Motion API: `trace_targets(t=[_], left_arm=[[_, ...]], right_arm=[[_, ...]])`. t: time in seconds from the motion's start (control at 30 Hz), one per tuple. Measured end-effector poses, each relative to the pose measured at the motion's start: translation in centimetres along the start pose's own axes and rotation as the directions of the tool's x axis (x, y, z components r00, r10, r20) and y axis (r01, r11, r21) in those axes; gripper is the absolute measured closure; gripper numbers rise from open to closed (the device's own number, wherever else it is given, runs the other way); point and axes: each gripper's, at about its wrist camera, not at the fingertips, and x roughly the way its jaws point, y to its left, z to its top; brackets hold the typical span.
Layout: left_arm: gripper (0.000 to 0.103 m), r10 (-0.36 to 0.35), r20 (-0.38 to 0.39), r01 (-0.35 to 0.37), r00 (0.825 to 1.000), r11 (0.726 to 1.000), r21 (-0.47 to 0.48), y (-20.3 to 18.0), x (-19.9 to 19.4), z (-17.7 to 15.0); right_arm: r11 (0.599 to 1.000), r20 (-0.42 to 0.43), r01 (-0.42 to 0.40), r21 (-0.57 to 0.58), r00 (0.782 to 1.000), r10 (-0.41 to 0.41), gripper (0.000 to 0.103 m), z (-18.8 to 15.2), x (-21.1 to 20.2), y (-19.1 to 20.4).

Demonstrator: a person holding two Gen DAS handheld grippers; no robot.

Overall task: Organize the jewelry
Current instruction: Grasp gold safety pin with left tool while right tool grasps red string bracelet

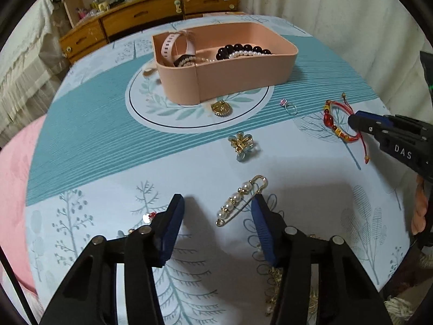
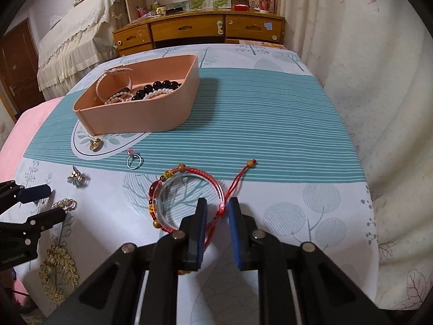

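Note:
A gold safety-pin brooch with pearls [image 1: 238,199] lies on the tablecloth between the fingers of my left gripper [image 1: 217,200]. Its jaws stand open, and the right pad is close beside the pin. A red cord bracelet with amber beads [image 2: 162,184] lies under my right gripper [image 2: 217,203]. The jaws straddle its thin red cord with a gap still showing on each side. In the left wrist view that gripper [image 1: 351,122] sits over the bracelet [image 1: 328,119]. The pink box [image 1: 243,81] at the back holds black beads, pearls and a pink watch strap.
Loose on the cloth are a small ring [image 2: 134,161], a flower clip [image 1: 240,143] and a round gold brooch [image 1: 221,108] by the box. A gold leaf brooch [image 2: 56,270] lies near the front edge. Curtains hang on the right, with wooden drawers behind.

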Motion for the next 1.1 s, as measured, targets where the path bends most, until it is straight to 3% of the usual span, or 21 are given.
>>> trace_targets(t=[0.1, 0.23, 0.43, 0.63, 1.1], left_arm=[[0.059, -0.004, 0.001, 0.004, 1.000, 1.000, -0.001, 0.0, 0.1, 0.3], [0.087, -0.020, 0.006, 0.020, 1.000, 1.000, 0.018, -0.6, 0.0, 0.4], [0.097, -0.032, 0.009, 0.032, 0.999, 0.999, -0.011, -0.7, -0.1, 0.3], [0.098, -0.051, 0.016, 0.052, 0.999, 0.996, -0.079, 0.0, -0.1, 0.3], [0.098, -0.012, 0.074, 0.017, 0.997, 0.998, -0.068, -0.8, -2.4, 0.3]], right_arm=[[1.000, 0.003, 0.000, -0.001, 1.000, 0.000, 0.089, -0.1, 0.0, 0.1], [1.000, 0.003, -0.002, 0.001, 1.000, 0.002, 0.089, -0.1, 0.0, 0.1], [1.000, 0.006, -0.014, 0.008, 1.000, 0.013, 0.095, 0.0, 0.0, 0.0], [1.000, 0.010, -0.030, 0.006, 1.000, 0.030, 0.096, 0.0, -0.1, 0.0], [0.995, 0.053, -0.098, -0.009, 0.994, 0.099, 0.097, -0.1, -1.9, 1.7]])
